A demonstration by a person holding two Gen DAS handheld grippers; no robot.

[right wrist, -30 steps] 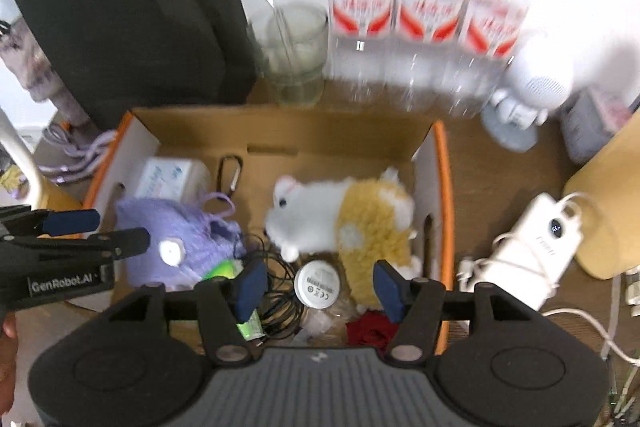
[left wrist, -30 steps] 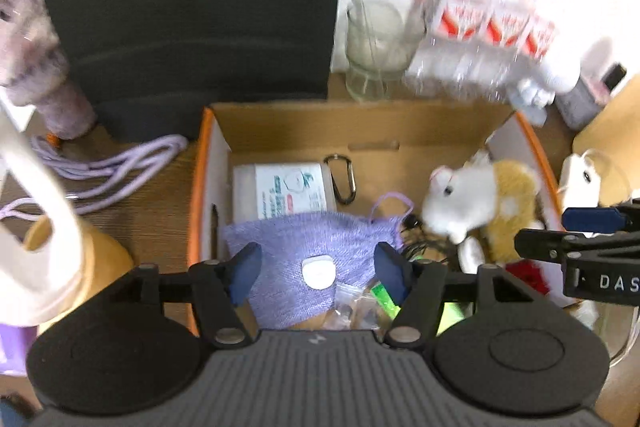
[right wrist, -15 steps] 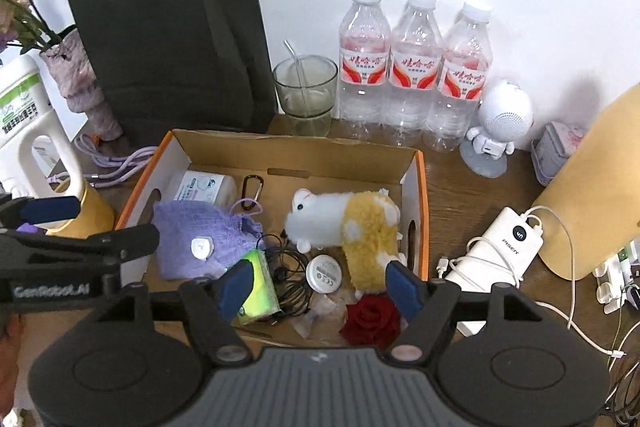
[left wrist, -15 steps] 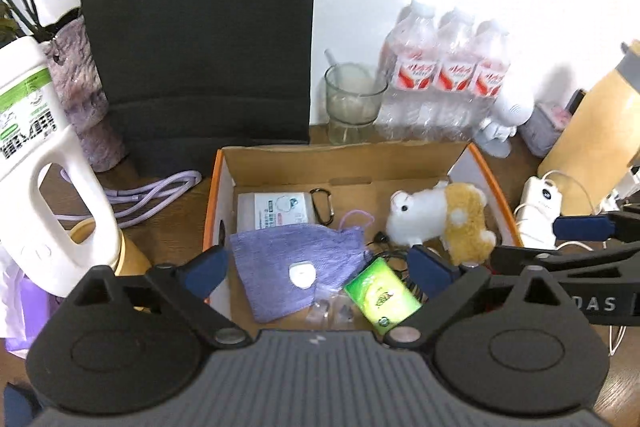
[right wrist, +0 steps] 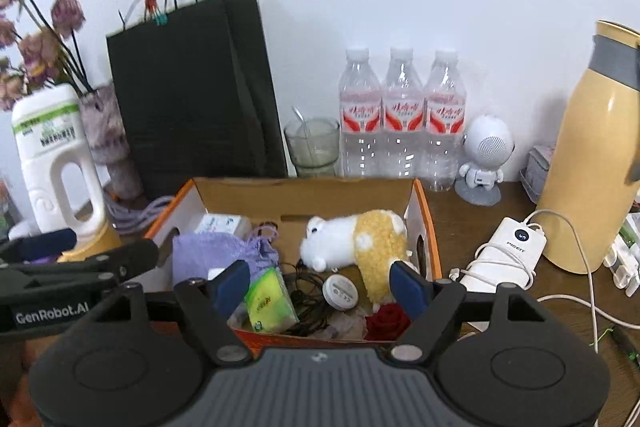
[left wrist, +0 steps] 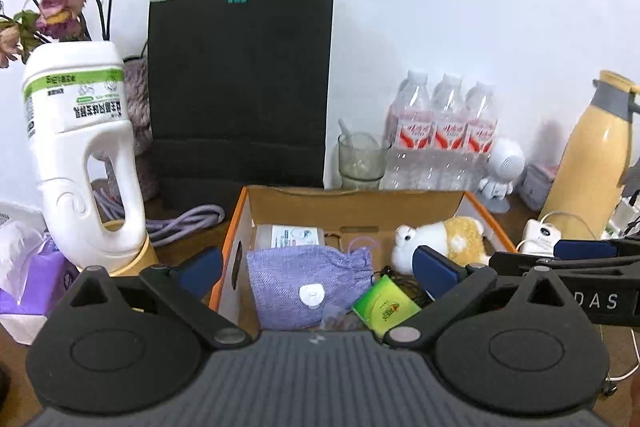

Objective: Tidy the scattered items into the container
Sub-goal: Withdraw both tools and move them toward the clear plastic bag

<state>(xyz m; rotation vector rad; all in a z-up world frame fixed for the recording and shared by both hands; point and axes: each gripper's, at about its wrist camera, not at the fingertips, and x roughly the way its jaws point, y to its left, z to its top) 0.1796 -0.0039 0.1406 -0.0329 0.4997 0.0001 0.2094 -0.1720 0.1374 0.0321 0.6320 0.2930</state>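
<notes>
Left wrist view. Left gripper: jaws have just been opening and stand spread wide, nothing between the pads, held back from the cardboard box. Box contents, left to right: white packet against the back wall; purple pouch lying flat in front of it; green packet tilted on a tangle of black cord; plush toy on its side near the right wall. Outside the box (apparently room furniture rather than clutter to tidy): white jug, black paper bag, glass, water bottles, yellow flask. A purple cord lies on the table beside the box, not yet in.

Right wrist view. Right gripper: jaws have just been opening, released and empty, hovering over the box's near edge. Also in the box: round white disc and red rose at the front. White power bank with its cable rests on the table just right of the box. Judgement: both grippers look drawn back after a drop; tidying appears nearly complete.
</notes>
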